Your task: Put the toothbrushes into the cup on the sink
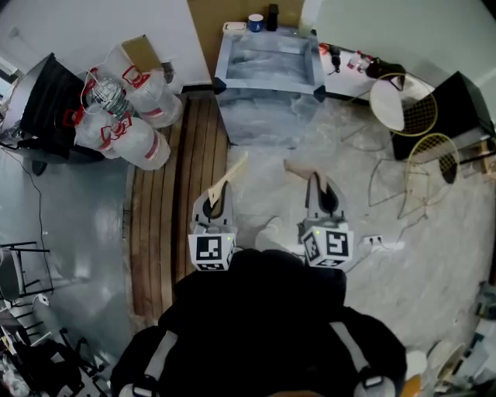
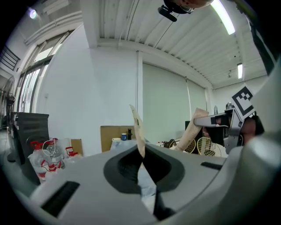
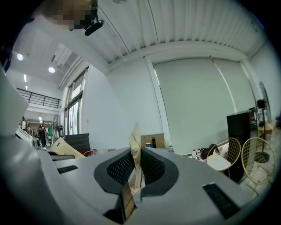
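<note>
Marbled floor, wood strip (image 1: 167, 194) at left. Sink (image 1: 267, 108) top centre, blue cup (image 1: 256, 22) on its back edge. Left gripper (image 1: 220, 194), lower centre: jaws clamped on left toothbrush (image 1: 232, 172). Right gripper (image 1: 316, 184): jaws narrow, gripping right toothbrush (image 1: 296, 169). Both well below sink.

Grey marbled sink (image 1: 267, 97) at the far middle of the floor (image 1: 349, 163)
On its far rim stand a white box (image 1: 233, 28), a blue cup (image 1: 256, 22) and a black bottle (image 1: 273, 15).
</note>
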`<state>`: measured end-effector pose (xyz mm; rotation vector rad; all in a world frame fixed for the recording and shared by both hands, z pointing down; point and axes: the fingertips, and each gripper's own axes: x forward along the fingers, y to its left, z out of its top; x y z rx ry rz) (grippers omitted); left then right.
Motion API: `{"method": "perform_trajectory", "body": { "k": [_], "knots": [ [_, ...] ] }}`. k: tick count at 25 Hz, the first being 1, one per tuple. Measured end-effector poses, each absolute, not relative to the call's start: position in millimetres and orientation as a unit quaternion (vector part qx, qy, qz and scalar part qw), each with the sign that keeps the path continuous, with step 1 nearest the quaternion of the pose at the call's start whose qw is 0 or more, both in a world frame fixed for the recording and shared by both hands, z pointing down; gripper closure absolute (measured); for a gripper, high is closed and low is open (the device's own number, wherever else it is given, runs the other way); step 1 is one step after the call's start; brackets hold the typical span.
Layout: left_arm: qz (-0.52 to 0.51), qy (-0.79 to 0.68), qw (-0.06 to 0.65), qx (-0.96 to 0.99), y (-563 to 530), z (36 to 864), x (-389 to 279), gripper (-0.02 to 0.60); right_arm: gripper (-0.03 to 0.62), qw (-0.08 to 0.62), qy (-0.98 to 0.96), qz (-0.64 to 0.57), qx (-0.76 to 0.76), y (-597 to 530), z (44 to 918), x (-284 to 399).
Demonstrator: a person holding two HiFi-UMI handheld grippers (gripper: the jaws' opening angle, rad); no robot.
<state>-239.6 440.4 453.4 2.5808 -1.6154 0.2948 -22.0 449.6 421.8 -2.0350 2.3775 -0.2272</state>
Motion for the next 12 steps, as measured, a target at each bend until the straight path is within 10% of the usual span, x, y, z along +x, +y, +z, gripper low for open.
{"method": "perform_trajectory", "body": {
  "k": [12],
  "knots": [
    [0.113,-0.536,0.028,0.836,372,456,-187,0.577,0.562,0.014,0.762,-0.085,-0.642,380,433,36]
  ]
}}
